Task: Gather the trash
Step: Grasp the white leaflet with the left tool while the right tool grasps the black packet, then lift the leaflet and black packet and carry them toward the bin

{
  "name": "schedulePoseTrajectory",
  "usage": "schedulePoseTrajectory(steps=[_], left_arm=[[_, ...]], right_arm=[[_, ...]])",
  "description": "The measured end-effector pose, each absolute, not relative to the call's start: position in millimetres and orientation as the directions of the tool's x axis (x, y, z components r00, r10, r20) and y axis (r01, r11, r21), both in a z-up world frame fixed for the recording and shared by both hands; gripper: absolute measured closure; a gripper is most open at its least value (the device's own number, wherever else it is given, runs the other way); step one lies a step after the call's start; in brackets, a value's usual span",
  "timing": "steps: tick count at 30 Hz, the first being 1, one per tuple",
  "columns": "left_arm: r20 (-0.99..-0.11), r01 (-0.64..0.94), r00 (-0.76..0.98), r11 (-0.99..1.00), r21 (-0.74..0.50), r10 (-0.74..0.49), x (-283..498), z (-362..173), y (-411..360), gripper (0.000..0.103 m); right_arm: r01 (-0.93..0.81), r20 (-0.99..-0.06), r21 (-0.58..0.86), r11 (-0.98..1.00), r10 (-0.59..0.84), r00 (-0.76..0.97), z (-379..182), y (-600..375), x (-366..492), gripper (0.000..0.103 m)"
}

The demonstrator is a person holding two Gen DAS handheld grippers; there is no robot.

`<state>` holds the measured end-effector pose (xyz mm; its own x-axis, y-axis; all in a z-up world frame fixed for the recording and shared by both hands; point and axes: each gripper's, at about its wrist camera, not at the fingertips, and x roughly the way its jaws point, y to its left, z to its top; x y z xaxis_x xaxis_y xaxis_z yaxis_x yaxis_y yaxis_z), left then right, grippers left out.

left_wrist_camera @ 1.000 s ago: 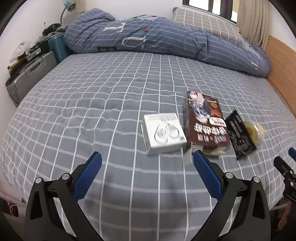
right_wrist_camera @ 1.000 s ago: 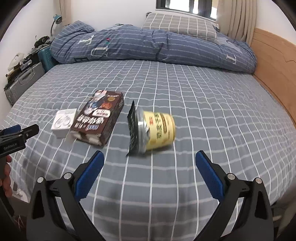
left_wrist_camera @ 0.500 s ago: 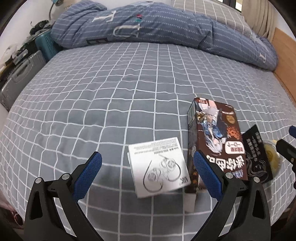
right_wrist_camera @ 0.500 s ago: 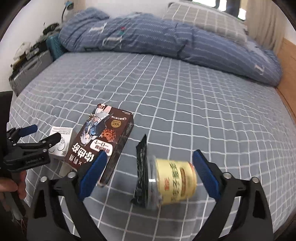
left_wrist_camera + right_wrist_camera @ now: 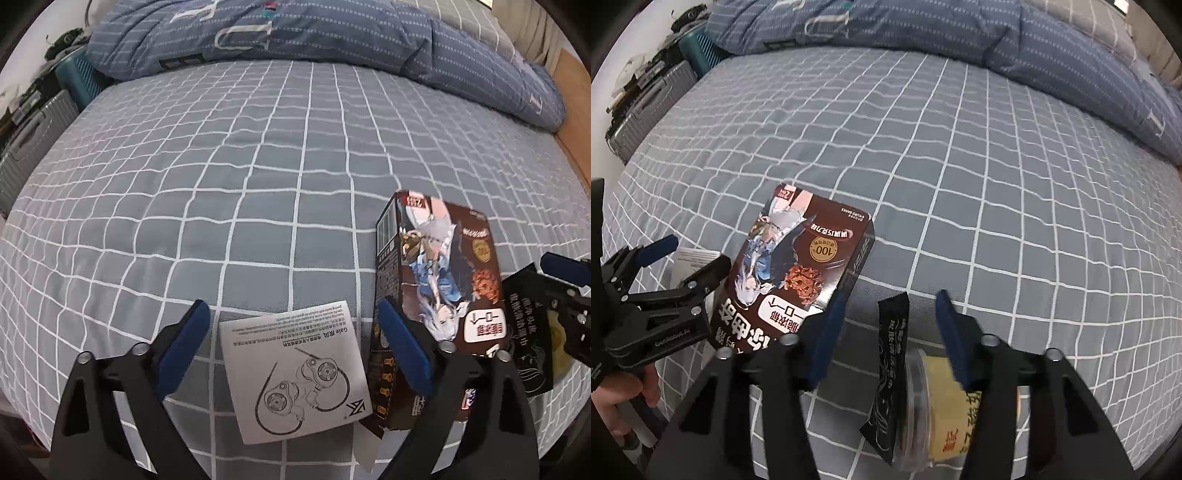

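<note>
While both grippers are gaping, left gripper (image 5: pixel 291 343) straddling white box (image 5: pixel 295 373), right gripper (image 5: pixel 890 325) straddling yellow cup (image 5: pixel 945 413); advising centring before closing.

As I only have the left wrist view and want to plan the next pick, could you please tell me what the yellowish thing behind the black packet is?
Observer: It is a yellow cup lying on its side, its clear lid against the black packet.
Operator: Thank you. Where is the right hand-held gripper?
Observer: The right hand-held gripper is open, fingers either side of packet and cup; contact is unclear.
Operator: Does the packet touch the brown box?
Observer: No, bedsheet shows between the brown box and the packet.
</note>
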<state>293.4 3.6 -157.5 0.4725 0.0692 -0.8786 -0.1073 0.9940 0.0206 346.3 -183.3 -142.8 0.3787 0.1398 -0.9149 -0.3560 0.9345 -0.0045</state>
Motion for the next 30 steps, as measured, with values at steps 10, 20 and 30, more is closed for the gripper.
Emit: schedulePoseTrajectory(steps=[10,20,30], left_arm=[[-0.887,-0.109,0.457,0.994,0.016,0.064,294,-170,6,0.031],[-0.876,-0.092,0.481,0.996,-0.005,0.04,285,-161,9,0.031],[-0.862,-0.084,0.506,0.996,-0.006,0.037,270,-145,7,0.031]], right_arm=[[-0.383,-0.93,-0.003,0.924,0.137,0.34,-160,-173,351,0.101],[-0.367,-0.918,0.003,0.93,0.148,0.368,-154,-173,346,0.102],[-0.343,-0.89,0.001,0.939,0.158,0.427,-133,-172,329,0.102]])
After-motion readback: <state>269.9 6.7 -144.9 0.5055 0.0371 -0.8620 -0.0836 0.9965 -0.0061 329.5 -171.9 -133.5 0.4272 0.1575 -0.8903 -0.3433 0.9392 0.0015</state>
